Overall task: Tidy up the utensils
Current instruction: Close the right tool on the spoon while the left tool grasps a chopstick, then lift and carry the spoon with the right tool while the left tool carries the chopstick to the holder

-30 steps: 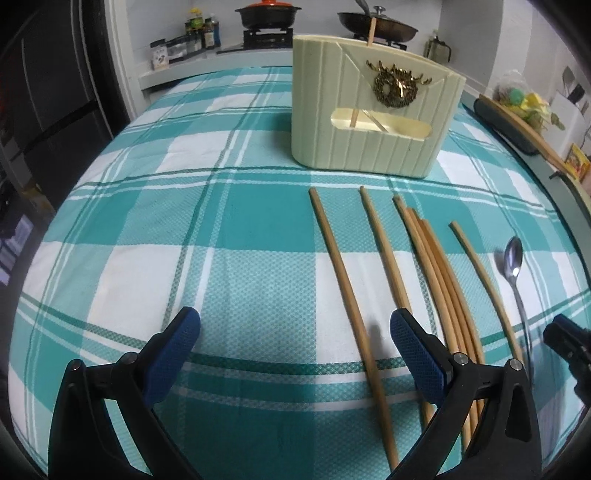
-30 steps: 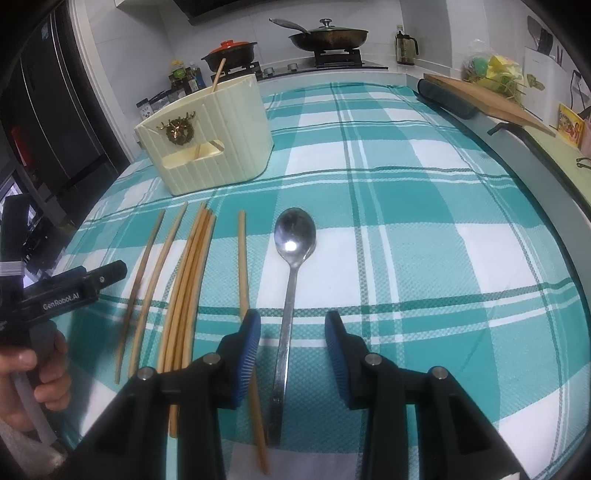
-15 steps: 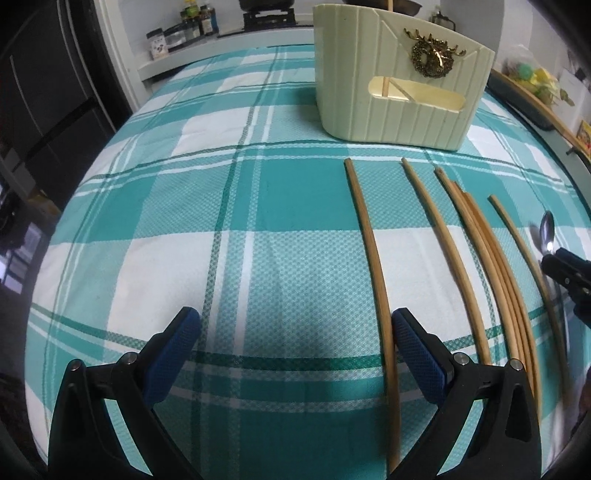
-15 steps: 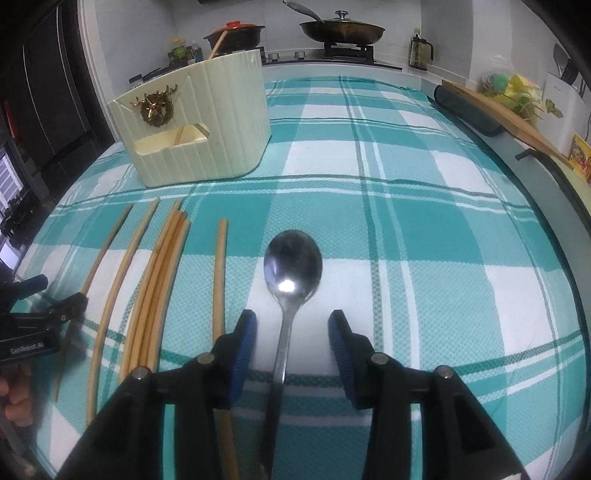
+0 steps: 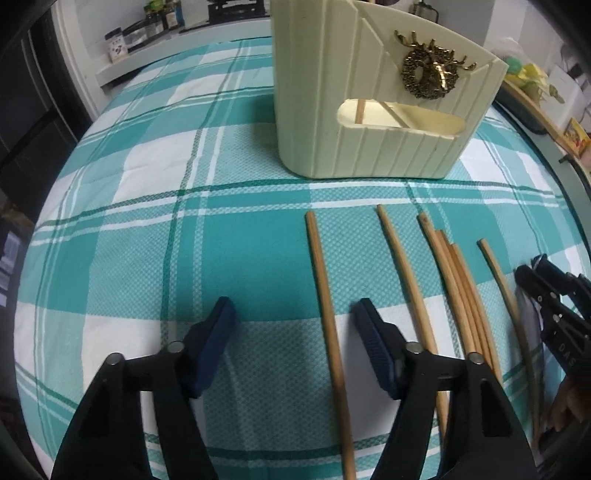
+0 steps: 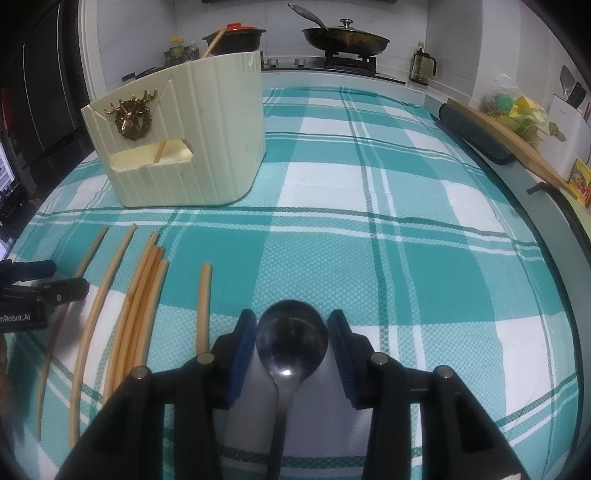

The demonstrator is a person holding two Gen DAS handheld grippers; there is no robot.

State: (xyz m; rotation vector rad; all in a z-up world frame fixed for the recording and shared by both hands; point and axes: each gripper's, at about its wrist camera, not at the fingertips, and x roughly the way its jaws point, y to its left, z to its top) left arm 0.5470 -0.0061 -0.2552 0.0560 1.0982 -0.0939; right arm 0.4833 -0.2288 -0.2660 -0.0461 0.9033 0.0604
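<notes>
Several wooden chopsticks (image 5: 458, 295) lie side by side on the teal plaid cloth in front of the cream utensil holder (image 5: 369, 110). My left gripper (image 5: 294, 310) hangs over the cloth, its jaws closing. The leftmost chopstick (image 5: 327, 314) lies between its pads, and neither pad touches it. In the right wrist view, the metal spoon (image 6: 291, 339) lies on the cloth. Its bowl sits between the pads of my right gripper (image 6: 291, 321), which stand close beside its edges. One chopstick (image 6: 213, 42) stands in the holder (image 6: 184, 147).
A stove with a lidded pan (image 6: 345, 37) and a red-lidded pot (image 6: 236, 35) runs along the back. A wooden board (image 6: 509, 140) and a dark roll (image 6: 472, 133) lie at the table's right edge. Jars (image 5: 147, 26) stand at the back left.
My left gripper moved nearer the holder and narrowed its jaws around the leftmost chopstick. My right gripper slid forward along the spoon from the handle to the bowl.
</notes>
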